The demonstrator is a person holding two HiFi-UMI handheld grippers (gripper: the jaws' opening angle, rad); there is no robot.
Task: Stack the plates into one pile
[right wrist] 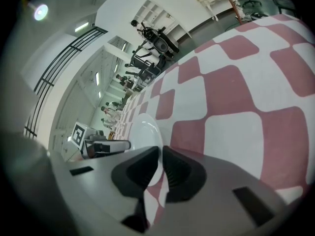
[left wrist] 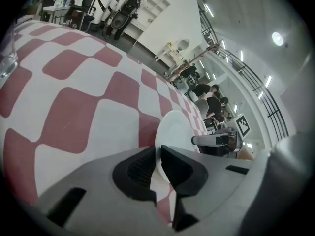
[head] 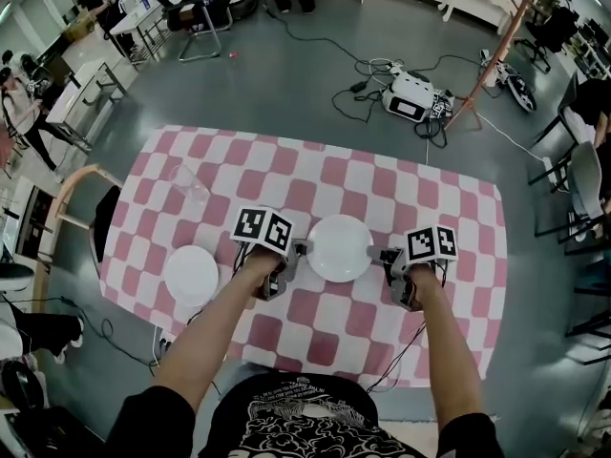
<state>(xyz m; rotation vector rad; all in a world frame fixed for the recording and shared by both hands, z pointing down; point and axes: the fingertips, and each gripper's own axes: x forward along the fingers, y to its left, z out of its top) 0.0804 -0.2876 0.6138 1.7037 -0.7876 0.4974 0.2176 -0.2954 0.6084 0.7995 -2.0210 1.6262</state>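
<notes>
Only the head view shows the second plate (head: 191,275), lying apart at the left of the checked table (head: 401,194), near a clear glass (head: 189,184). Each gripper view shows jaws clamped on the centre plate (head: 339,248), opposite rims: left gripper (left wrist: 158,167), right gripper (right wrist: 160,168). Cables (head: 382,70) trail across the grey floor (head: 286,74).

A black printed T-shirt (head: 286,426); the left hand-held gripper (left wrist: 158,150) and right hand-held gripper (right wrist: 160,151) are grey.
</notes>
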